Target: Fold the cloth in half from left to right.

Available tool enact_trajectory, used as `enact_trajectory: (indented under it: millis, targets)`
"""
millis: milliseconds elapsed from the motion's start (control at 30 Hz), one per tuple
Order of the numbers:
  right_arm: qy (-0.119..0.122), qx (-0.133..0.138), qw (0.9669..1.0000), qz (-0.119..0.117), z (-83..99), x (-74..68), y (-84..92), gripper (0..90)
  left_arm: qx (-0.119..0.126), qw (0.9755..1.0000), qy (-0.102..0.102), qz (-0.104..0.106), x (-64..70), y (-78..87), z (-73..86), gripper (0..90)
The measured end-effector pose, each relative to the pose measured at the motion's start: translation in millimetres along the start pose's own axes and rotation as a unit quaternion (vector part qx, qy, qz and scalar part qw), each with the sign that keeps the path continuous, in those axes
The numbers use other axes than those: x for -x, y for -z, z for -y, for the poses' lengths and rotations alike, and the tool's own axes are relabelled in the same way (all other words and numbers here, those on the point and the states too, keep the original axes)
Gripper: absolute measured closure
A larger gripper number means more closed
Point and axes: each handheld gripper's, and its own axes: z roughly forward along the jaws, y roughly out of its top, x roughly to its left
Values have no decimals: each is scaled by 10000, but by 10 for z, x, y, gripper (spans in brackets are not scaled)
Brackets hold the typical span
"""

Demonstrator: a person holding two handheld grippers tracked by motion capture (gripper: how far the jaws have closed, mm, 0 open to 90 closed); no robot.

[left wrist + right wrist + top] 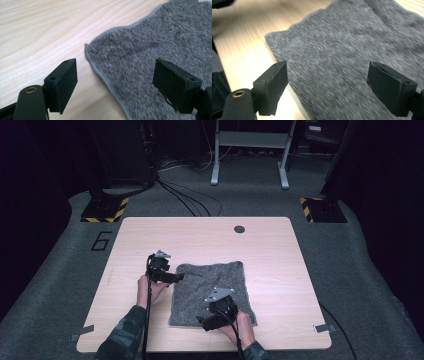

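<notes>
Grey terry towel [212, 292], spread flat, table's [210, 235] near centre

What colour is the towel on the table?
Mottled grey towel with a plain grey hem, clearest in the left gripper view.

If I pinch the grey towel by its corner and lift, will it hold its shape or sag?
The grey towel will probably sag: it lies flat with a wavy hemmed edge, like soft cloth. Its looped pile looks grippy, so the open left gripper should hold it without slipping. Pushed, it will likely bunch rather than slide across the table.
</notes>
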Motion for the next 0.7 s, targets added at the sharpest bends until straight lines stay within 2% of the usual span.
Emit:
enact_trajectory:
  millis: [33, 233, 267, 333, 400, 433, 533, 700]
  targets:
    - [38, -27, 10000, -29, -20, -28, -14, 175, -16, 10000, 30, 35, -11, -20, -18, 196]
    - [241, -138, 9993, -240, -123, -209, -132, 202, -84, 9999, 33, -55, -63, -149, -85, 207]
    - [232, -78, 9994, -238, -132, -238, -159, 211, -116, 9999, 85, -44, -76, -166, -90, 209]
    - [399, -130, 9986, -329, -160, -291, -222, 220, -108, 9999, 80, -54, -91, -182, -92, 213]
    - [378, -161, 9986, -344, -174, -322, -252, 230, -136, 9998, 98, -83, -116, -209, -104, 217]
    - [415, -144, 9983, -375, -205, -377, -320, 243, -158, 9997, 153, -69, -137, -234, -120, 218]
    - [507, -184, 9974, -477, -270, -461, -407, 293, -164, 9997, 116, -99, -148, -256, -130, 233]
    - [696, -218, 9963, -452, -343, -595, -548, 360, -210, 9995, 166, -155, -141, -342, -121, 243]
